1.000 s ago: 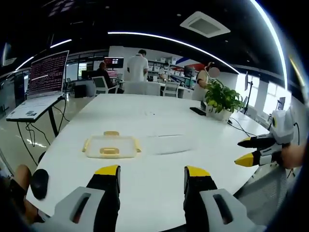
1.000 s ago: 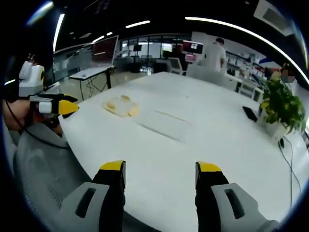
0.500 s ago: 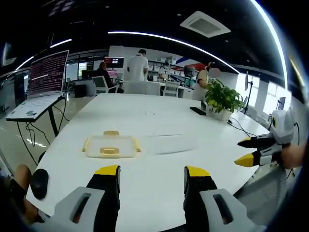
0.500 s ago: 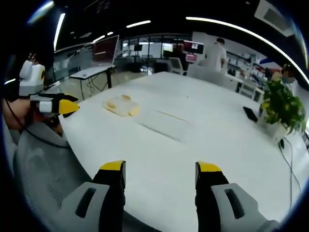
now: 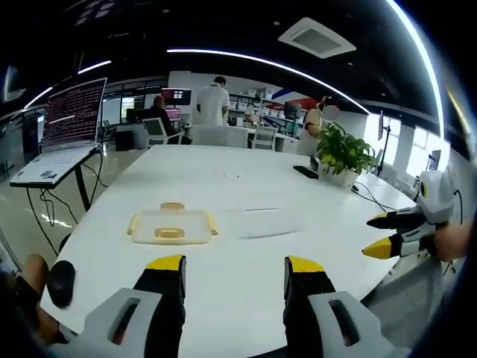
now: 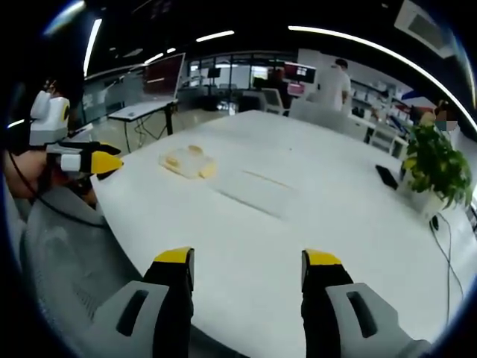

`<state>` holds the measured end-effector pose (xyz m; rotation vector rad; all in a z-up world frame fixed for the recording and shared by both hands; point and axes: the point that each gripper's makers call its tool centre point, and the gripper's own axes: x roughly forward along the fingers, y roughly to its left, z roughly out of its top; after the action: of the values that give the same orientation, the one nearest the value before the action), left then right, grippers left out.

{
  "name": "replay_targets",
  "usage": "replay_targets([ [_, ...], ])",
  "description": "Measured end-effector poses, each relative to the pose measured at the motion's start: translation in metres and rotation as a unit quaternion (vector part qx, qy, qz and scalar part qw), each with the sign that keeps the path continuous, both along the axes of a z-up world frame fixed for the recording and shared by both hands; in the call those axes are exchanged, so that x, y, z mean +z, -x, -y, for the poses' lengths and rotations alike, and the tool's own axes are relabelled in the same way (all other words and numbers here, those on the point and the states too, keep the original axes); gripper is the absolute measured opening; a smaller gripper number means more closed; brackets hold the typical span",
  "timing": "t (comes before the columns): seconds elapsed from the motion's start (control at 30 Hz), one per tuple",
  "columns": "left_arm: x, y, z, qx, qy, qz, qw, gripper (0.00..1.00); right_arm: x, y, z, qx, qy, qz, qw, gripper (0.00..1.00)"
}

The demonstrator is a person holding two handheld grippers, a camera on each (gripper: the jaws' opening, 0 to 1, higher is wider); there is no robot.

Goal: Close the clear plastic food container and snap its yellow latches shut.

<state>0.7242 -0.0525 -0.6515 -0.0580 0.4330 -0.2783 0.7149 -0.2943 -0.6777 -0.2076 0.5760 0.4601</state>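
- Food container (image 5: 172,226) with yellow latches (image 5: 168,233) lies on the tabletop (image 5: 246,257), ahead of my left fingers (image 5: 234,266).
- Both fingers, right (image 6: 247,261) too, are released and empty.
- I should approach level and press each latch squarely.

**My rig, as it looked**

My left gripper (image 5: 234,265) had grey moulded bodies with dark oval slots, black fingers (image 5: 168,287), yellow tips. My right gripper (image 6: 247,259) was built the same. Seen from the side, each carried a white housing; a thin dark cable (image 6: 45,205) trailed from the left.
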Motion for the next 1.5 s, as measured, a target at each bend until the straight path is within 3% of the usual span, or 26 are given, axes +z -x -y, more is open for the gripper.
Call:
replay_targets([
  [0.8,0.0,0.0,0.0,-0.001,0.0,-0.001,1.0,0.47,-0.002,0.001,-0.001,0.002,0.0,-0.005,1.0,0.55],
  [1.17,-0.01,0.0,0.001,-0.004,0.002,-0.037,0.9993,0.46,-0.005,0.001,-0.004,0.009,-0.001,-0.021,0.9997,0.56],
  [1.5,-0.013,-0.01,-0.004,-0.012,-0.006,-0.045,0.9989,0.46,-0.014,-0.009,-0.011,0.015,-0.012,-0.041,0.999,0.56],
])
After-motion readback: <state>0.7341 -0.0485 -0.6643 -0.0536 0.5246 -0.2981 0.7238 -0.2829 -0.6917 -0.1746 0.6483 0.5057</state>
